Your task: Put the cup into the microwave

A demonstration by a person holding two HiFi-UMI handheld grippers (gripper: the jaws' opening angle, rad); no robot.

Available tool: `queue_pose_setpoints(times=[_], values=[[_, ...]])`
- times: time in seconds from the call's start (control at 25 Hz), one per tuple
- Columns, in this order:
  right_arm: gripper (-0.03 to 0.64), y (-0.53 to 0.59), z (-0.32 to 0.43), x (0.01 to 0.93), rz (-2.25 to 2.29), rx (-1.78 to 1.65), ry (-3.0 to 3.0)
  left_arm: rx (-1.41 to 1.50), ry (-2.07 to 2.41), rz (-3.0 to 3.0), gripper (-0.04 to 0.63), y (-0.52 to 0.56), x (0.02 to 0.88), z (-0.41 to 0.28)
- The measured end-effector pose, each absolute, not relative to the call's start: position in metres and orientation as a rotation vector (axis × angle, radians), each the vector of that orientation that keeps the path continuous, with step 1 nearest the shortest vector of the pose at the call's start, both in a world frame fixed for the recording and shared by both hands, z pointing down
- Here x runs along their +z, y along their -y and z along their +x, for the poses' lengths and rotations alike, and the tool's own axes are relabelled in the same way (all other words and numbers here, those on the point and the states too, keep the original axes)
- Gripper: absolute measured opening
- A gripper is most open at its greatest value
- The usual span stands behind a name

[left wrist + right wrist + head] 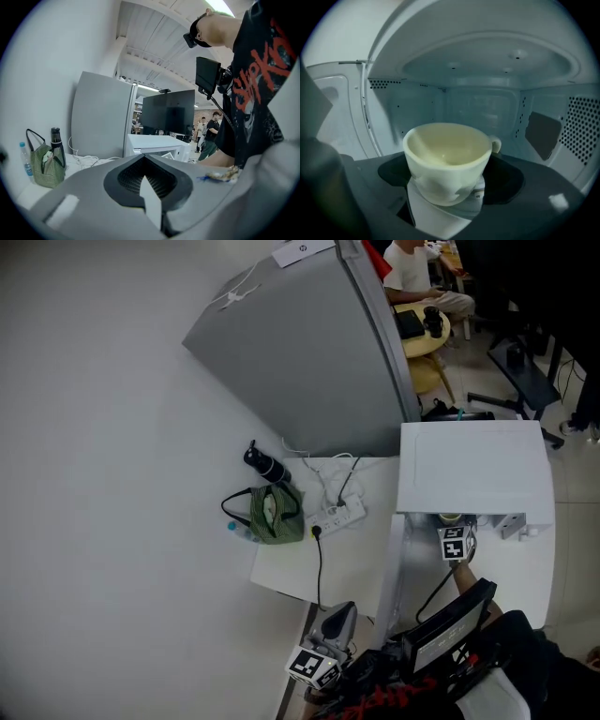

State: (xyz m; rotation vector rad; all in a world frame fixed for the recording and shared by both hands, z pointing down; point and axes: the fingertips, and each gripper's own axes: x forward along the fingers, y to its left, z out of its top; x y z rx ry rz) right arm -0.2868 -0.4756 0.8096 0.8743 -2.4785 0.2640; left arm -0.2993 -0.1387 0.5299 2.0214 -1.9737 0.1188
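Cream cup [445,159] clamped in right gripper [450,174], held inside microwave [487,70] cavity for set-down; left gripper [147,180] closed, empty, parked aside.

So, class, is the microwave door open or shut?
Open: the door is swung left, and the right gripper view looks into the microwave cavity, past the cup.

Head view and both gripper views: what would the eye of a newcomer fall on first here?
First, the cream cup gripped in the right gripper, inside the white cavity of the open microwave. Next, in the head view, the tall grey fridge behind the white table, with a green striped bag on the table's left part.
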Motion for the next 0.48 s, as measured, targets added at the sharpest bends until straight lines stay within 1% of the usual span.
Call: queue_pose_setpoints(times=[0.2, 0.48], values=[[0.448, 0.499, -0.293, 0.811, 0.939, 0.220, 2.456, 0.143, 1.976, 2.020, 0.003, 0.136, 0.529, -0.300], [0.454, 0.533, -0.300, 0.816, 0.980, 0.180, 2.435, 0.084, 1.901, 2.078, 0.003, 0.141, 0.529, -0.300]])
